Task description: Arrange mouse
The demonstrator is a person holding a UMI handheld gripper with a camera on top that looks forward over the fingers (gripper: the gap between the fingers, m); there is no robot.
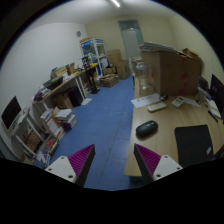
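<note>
Gripper (113, 165) held high over blue floor (95, 125), fingers spread wide, nothing pinched.
Wooden desk (170, 125) as landmark: cardboard boxes (168, 68) at far end, contents unseen; black mouse pad (193, 143) at near end; black mouse (146, 128) near floor-side edge, beyond right finger.

A cluttered office: blue carpet (100, 120), a wooden tabletop (170, 125) with keyboard (156, 106), stacked cardboard boxes (170, 68), loaded shelves (93, 55).

Open desk (170, 118) around mouse (147, 128), seemingly
</note>
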